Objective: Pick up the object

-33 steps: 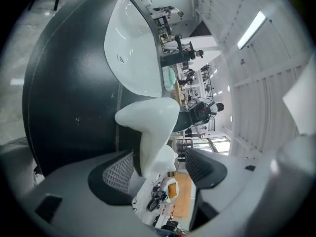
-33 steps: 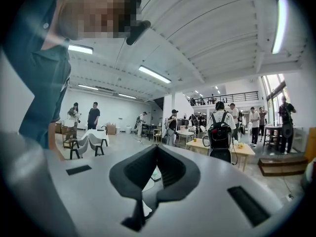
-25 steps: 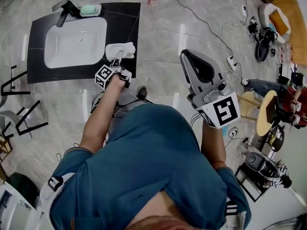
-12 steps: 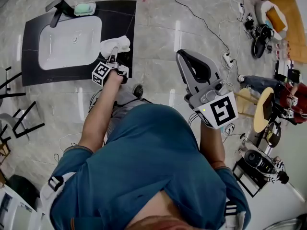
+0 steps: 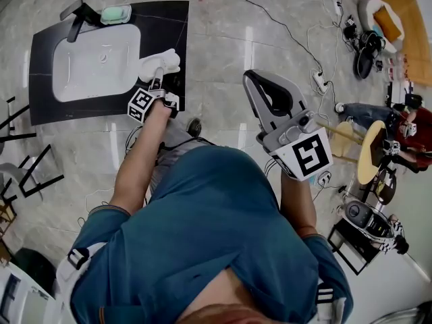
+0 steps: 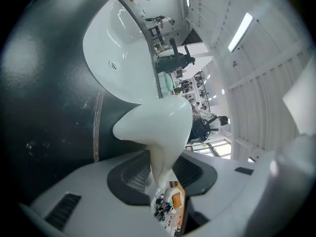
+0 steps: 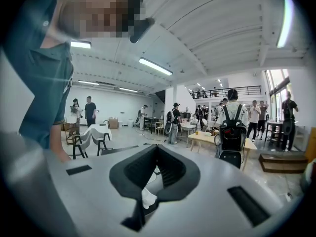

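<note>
Little had shifted in a second: left gripper (image 5: 156, 79) stayed at the white object (image 5: 162, 61), with the black slab (image 5: 172, 19) sitting slightly further left in the head view. White object lay on the slab, just beside the right rim of the white basin (image 5: 94, 63). Faucet (image 5: 74, 15) and green soap dish (image 5: 116, 13) stood at the basin's far side, well apart from the object. Cables (image 5: 270, 25) trailed over the floor to the right. Left gripper view gave what the head view could not: the object (image 6: 158, 125) was glossy, broad at the far end and narrow at the near end, and that narrow end ran down between the closing jaws of the left gripper (image 6: 160, 157), pads meeting it on both sides. Right gripper (image 5: 253, 76) was held up off the slab, clenched and empty; its own view (image 7: 157, 147) showed the jaw tips together, with people and tables in a hall beyond.
</note>
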Demonstrator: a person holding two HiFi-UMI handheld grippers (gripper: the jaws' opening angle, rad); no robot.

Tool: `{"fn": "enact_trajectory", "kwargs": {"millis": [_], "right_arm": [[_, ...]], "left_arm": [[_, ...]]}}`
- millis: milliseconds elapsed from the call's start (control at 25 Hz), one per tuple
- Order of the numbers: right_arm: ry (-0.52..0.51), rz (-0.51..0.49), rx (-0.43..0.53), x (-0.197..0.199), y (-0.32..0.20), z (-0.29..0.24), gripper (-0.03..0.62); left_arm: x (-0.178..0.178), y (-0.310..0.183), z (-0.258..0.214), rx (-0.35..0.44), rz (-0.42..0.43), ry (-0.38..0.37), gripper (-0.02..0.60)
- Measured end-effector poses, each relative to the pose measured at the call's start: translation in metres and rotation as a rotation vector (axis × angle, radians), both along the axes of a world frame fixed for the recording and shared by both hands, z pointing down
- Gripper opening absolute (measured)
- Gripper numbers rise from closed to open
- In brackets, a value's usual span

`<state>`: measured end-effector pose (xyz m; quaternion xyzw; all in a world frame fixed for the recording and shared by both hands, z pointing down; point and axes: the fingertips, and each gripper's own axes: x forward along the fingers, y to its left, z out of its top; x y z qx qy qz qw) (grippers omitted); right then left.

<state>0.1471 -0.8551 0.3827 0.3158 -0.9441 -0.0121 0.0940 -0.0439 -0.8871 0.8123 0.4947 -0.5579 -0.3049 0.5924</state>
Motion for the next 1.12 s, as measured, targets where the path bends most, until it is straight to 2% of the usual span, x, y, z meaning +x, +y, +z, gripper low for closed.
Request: {"fn": "enact_trajectory", "kwargs": {"millis": [120,280,520,640,840,1120], "right_arm": [[-0.005,0.004,-0.018,0.0,0.0,0.001,0.014],[-0.006,-0.01,-0.001,0.001,0.001,-0.001,0.014],[-0.032,-0.033,0.01,-0.013,-0.002,-0.003,0.014],[-0.053,-0.041,0.025,-0.017,-0.003,-0.007,0.014],[-0.085,-0.049,0.054,-0.017,-0.003,-0.018,0.014],[-0.127,-0.047,0.091,-0.018,-0.001,-0.037,0.014]], "left_arm": [[-0.002,0.002,-0.006,0.025,0.008,-0.018,0.129],[0.001,-0.001,-0.033,0.099,0.059,-0.073,0.127],[-0.01,-0.014,-0.105,0.274,0.13,-0.184,0.126],[-0.018,-0.019,-0.152,0.378,0.173,-0.265,0.127],[-0.028,-0.019,-0.244,0.572,0.241,-0.494,0.126],[-0.015,-0.005,-0.373,0.817,0.353,-0.893,0.126]]}}
